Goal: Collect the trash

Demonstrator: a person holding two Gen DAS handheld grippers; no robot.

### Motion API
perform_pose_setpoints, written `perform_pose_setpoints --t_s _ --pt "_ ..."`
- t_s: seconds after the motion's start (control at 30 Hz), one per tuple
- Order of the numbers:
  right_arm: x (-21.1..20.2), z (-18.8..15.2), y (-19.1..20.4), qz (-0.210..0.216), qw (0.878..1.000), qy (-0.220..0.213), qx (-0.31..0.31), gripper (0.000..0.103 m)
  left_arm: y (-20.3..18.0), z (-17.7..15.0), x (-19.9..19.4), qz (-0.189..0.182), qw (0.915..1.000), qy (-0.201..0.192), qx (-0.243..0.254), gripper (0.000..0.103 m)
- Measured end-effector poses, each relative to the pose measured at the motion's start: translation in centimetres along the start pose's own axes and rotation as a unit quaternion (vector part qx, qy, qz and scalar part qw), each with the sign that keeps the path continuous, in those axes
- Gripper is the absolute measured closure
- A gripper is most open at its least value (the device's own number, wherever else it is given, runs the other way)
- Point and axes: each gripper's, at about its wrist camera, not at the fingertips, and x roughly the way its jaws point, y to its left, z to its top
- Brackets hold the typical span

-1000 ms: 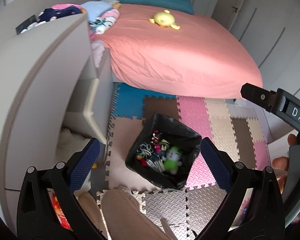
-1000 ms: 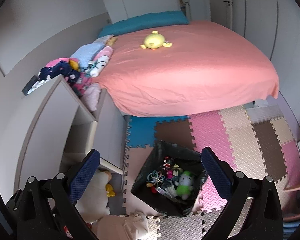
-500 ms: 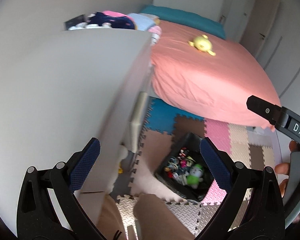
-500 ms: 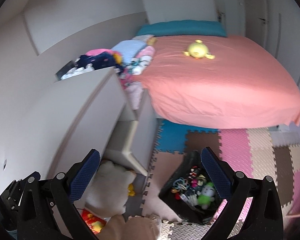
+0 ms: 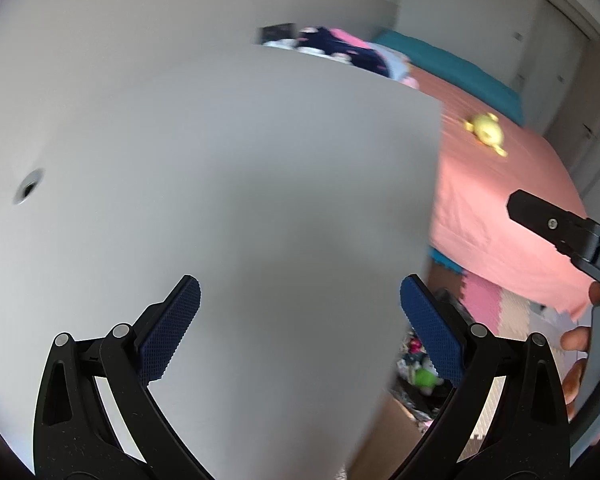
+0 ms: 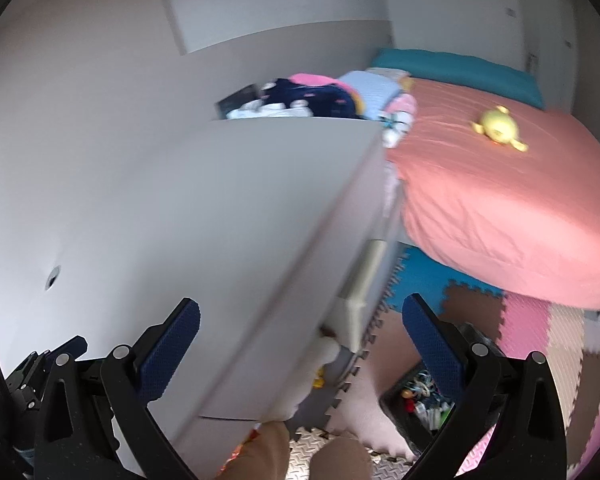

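Bedroom: one pink bed [image 6: 500, 200], one yellow plush [image 6: 498, 128]; left gripper [image 5: 300, 320] and right gripper [image 6: 300, 332] both spread, empty

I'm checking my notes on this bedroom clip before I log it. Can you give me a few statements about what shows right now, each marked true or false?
1. Both grippers are open and hold nothing. True: the left gripper and the right gripper each show spread blue pads with nothing between them.
2. A yellow plush toy lies on the bed. True.
3. The bed sheet is green. False: it is salmon pink, with a teal pillow at the head.
4. The black bin on the floor mat is empty. False: it holds a jumble of small colourful items.
5. The grey furniture top has a bottle standing on it. False: its visible surface is bare.
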Motion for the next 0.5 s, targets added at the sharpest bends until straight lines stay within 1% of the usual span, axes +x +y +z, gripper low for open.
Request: perform_pose_setpoints --t_s 0.2,0.33,0.5 --pt "1.8 -0.3 6.5 0.037 0.998 0.013 -0.045 0.002 6.6 -1.4 -1.6 0.040 0.9980 -0.001 -0.049 0.006" --pt "3.0 -1.1 10.5 0.057 0.996 0.022 -0.067 0.002 11.1 -2.2 -2.6 0.063 0.9940 -0.001 -0.089 0.006" --pt "5.1 -2.4 15.1 0.069 0.992 0.040 -0.098 0.002 15.2 -2.9 -3.1 0.087 0.9889 0.004 -0.121 0.006"
